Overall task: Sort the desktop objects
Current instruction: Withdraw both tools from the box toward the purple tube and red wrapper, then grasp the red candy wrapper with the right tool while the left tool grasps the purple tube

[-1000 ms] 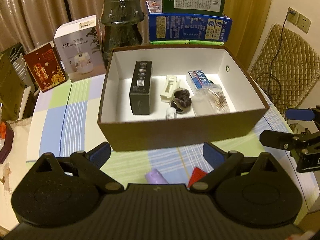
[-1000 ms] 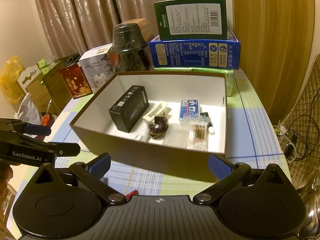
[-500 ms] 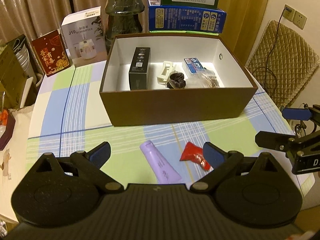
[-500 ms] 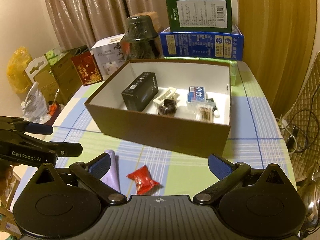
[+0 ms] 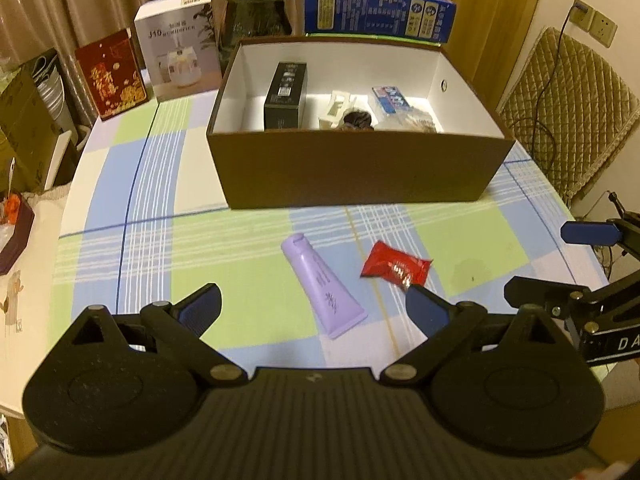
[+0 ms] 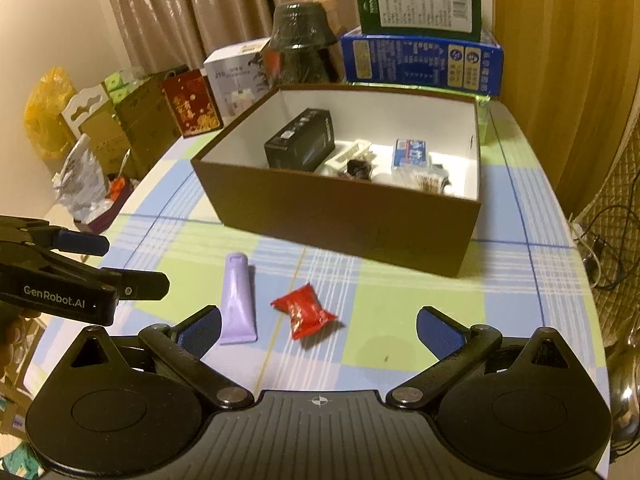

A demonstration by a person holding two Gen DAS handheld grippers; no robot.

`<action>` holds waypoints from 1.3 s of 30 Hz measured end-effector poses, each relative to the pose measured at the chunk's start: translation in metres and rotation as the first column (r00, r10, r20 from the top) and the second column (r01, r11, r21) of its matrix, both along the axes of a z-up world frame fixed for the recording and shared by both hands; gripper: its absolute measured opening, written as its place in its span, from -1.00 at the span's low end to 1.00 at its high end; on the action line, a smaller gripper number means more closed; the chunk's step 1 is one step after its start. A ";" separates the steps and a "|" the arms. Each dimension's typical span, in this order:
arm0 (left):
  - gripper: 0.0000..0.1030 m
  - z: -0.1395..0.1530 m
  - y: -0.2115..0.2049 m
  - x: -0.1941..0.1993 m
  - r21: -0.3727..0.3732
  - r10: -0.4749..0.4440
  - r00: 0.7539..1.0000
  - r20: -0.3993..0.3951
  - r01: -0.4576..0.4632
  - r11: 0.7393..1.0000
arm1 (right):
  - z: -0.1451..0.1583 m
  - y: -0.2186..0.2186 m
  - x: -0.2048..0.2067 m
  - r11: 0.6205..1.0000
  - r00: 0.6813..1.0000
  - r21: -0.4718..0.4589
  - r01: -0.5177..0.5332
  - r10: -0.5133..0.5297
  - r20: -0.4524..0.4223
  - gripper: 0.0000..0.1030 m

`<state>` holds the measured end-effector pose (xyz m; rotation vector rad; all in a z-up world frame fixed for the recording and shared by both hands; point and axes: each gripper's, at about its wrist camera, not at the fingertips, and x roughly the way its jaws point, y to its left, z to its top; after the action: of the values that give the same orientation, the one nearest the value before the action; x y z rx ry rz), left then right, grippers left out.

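Note:
A purple tube (image 5: 322,283) (image 6: 238,299) and a red snack packet (image 5: 394,267) (image 6: 305,311) lie on the checked tablecloth in front of a brown open box (image 5: 360,168) (image 6: 340,212). The box holds a black carton (image 5: 286,94) (image 6: 302,146), a white piece, a dark round thing, a blue packet and a clear bag. My left gripper (image 5: 314,310) is open and empty, held above the near side of the tube. My right gripper (image 6: 318,326) is open and empty, above the near side of the red packet. Each gripper shows at the edge of the other's view.
Behind the box stand a white humidifier carton (image 5: 178,42), a red card box (image 5: 112,74), a dark glass jar (image 5: 258,4) and a blue carton (image 5: 378,12) with a green one on top. A quilted chair (image 5: 568,116) is at the right. Clutter and bags are left of the table.
Both grippers have drawn back from the box toward the table's near edge. The purple tube and red packet, earlier partly hidden under the grippers, now lie in full view.

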<state>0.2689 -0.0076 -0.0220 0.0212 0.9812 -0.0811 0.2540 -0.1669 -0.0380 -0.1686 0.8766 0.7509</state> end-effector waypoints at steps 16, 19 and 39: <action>0.87 -0.024 0.004 0.002 0.010 -0.008 0.999 -0.050 0.008 1.000 | -0.028 0.010 0.003 0.999 1.000 -0.038 -0.023 0.023 -0.002 0.96; 0.87 -0.030 0.006 0.005 0.005 -0.019 0.999 -0.044 0.019 1.000 | -0.037 0.011 0.004 0.999 1.000 -0.044 -0.020 0.021 0.018 0.96; 0.80 -0.087 0.012 0.047 0.000 -0.028 0.993 -0.112 0.028 1.000 | -0.095 0.055 0.034 0.978 0.984 -0.119 -0.173 0.178 0.031 0.09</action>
<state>0.3161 0.0043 -0.1087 0.0321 1.0931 -0.1084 0.2882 -0.1119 -0.1328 -0.3670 0.8738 0.8588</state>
